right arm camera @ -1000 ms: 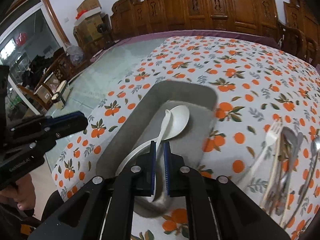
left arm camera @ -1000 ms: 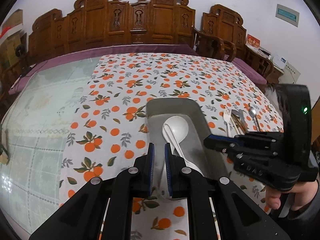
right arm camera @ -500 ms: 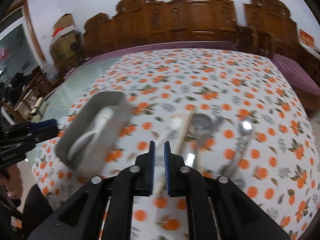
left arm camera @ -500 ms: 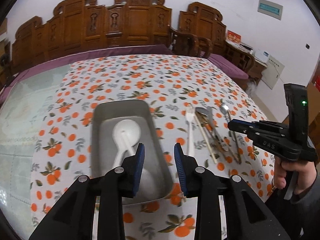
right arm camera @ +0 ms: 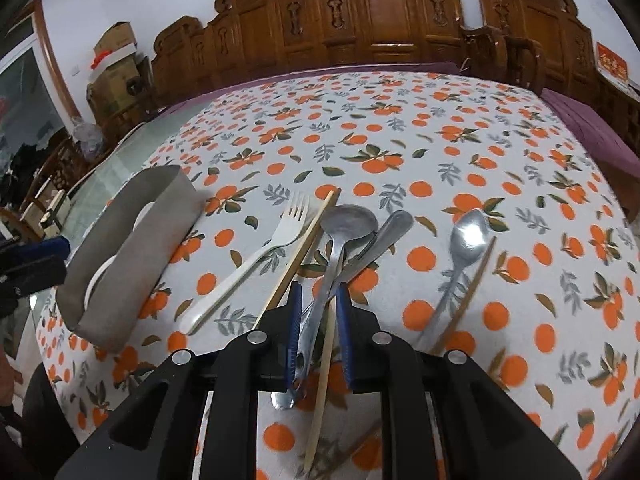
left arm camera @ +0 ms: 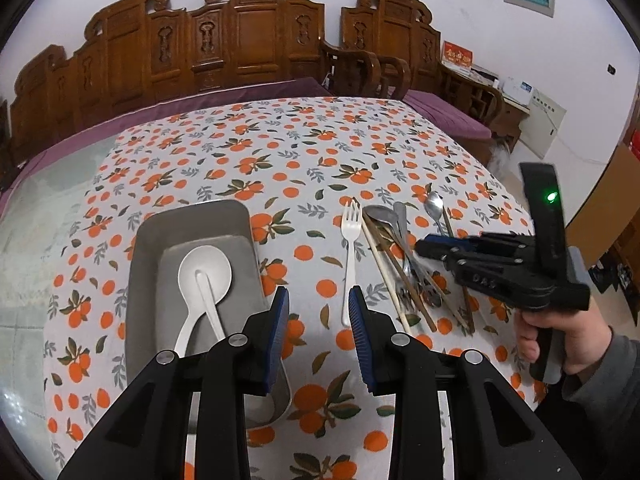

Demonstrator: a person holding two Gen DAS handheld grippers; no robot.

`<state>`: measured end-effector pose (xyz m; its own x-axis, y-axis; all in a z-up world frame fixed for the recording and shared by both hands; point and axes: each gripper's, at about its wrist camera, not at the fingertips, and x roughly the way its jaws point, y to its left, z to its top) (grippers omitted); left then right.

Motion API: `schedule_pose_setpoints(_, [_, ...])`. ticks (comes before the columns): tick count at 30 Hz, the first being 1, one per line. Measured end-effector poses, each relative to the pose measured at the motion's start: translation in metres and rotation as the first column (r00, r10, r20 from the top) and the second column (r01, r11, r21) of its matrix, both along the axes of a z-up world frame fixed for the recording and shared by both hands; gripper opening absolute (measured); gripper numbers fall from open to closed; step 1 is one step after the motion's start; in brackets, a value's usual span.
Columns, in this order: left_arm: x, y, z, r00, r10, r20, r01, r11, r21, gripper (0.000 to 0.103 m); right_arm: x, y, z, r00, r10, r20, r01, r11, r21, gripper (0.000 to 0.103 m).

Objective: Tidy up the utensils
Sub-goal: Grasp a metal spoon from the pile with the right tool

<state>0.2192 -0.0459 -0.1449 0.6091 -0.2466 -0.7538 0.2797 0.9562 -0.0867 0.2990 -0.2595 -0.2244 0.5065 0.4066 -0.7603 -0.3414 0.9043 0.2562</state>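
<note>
Right now the left gripper (left arm camera: pixel 318 332) hangs with its blue-padded fingers (left arm camera: pixel 279 320) spread wide and nothing between them, over the orange-print tablecloth (left arm camera: pixel 304 152) just beside the grey metal tray (left arm camera: pixel 146 280). Inside the tray lie two white spoons (left arm camera: pixel 205 272), one on the other, bowls toward the far end. To the tray's right a white fork (left arm camera: pixel 350 248) lies alone on the cloth, and next to it sits a loose pile of metal spoons (right arm camera: pixel 347 222) and chopsticks (right arm camera: pixel 304 248); one more metal spoon (right arm camera: pixel 466 236) lies apart on the right with a chopstick beside it. The right gripper (right arm camera: pixel 318 336) is low over that pile, its fingers (right arm camera: pixel 294 320) partly apart, with spoon handles and a chopstick passing between them; whether the pads touch any of them cannot be told
</note>
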Motion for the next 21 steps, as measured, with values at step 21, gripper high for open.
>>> schedule_pose_setpoints(21, [0.025,-0.036,-0.021,0.999,-0.004,-0.041,0.006,0.999,0.04,0.029,0.002,-0.01,-0.003,0.999,0.022,-0.025,-0.024,0.997,-0.079,0.009])
